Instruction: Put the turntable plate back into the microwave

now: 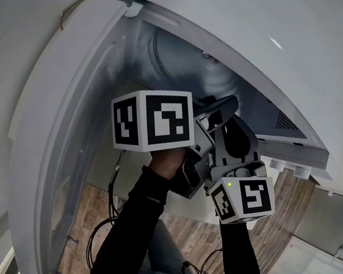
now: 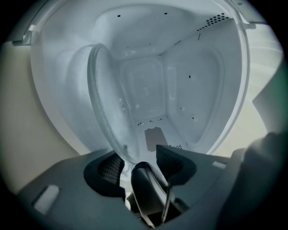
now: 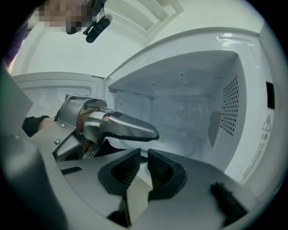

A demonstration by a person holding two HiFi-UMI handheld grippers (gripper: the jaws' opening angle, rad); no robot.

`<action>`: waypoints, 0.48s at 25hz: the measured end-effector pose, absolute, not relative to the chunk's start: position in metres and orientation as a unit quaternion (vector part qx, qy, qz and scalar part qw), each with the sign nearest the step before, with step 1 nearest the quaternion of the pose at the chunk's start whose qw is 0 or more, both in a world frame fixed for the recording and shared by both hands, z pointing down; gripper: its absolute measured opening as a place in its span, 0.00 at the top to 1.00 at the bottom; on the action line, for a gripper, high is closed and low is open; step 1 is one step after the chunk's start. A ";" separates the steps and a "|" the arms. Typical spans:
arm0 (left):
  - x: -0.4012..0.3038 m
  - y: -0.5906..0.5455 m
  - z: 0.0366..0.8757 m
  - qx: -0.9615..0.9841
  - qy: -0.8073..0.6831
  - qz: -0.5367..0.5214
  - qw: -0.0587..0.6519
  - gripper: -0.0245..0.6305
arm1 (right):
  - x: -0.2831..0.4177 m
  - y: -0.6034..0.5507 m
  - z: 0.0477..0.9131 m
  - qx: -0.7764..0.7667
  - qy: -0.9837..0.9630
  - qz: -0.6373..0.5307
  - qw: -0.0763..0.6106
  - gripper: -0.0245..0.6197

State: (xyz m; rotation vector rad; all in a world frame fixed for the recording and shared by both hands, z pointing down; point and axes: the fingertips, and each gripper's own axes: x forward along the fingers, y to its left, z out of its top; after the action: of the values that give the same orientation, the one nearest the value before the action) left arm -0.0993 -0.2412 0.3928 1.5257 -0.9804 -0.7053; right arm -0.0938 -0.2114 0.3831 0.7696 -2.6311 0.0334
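Left gripper reaches into the open microwave with its pads standing well apart. The rim of the glass turntable plate runs down between them, close to one pad, and neither pad presses on it. Right gripper comes in just beside it, its pads drawn nearly together on the plate's near edge. The plate sits partway inside the white cavity and shows edge-on in the left gripper view. The microwave door is swung wide on the left.
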 end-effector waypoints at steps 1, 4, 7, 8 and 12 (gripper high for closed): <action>-0.099 -0.241 0.393 0.650 -0.414 -0.298 0.563 0.64 | -0.094 -0.211 0.383 0.274 -0.941 0.009 0.199 0.88; -0.096 -0.241 0.392 0.653 -0.408 -0.294 0.566 0.63 | -0.092 -0.213 0.383 0.281 -0.939 0.006 0.199 0.88; -0.092 -0.241 0.391 0.656 -0.398 -0.292 0.571 0.62 | -0.089 -0.216 0.383 0.291 -0.936 0.000 0.199 0.89; -0.091 -0.240 0.391 0.658 -0.394 -0.289 0.573 0.62 | -0.088 -0.216 0.383 0.293 -0.935 -0.001 0.199 0.89; -0.087 -0.240 0.390 0.665 -0.377 -0.285 0.578 0.59 | -0.086 -0.218 0.384 0.297 -0.934 -0.008 0.200 0.89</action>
State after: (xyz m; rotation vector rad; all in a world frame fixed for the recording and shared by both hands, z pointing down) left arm -0.0869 -0.2400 0.3897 1.5566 -0.8815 -0.6656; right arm -0.0858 -0.2179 0.3837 0.8295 -2.6105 -0.0211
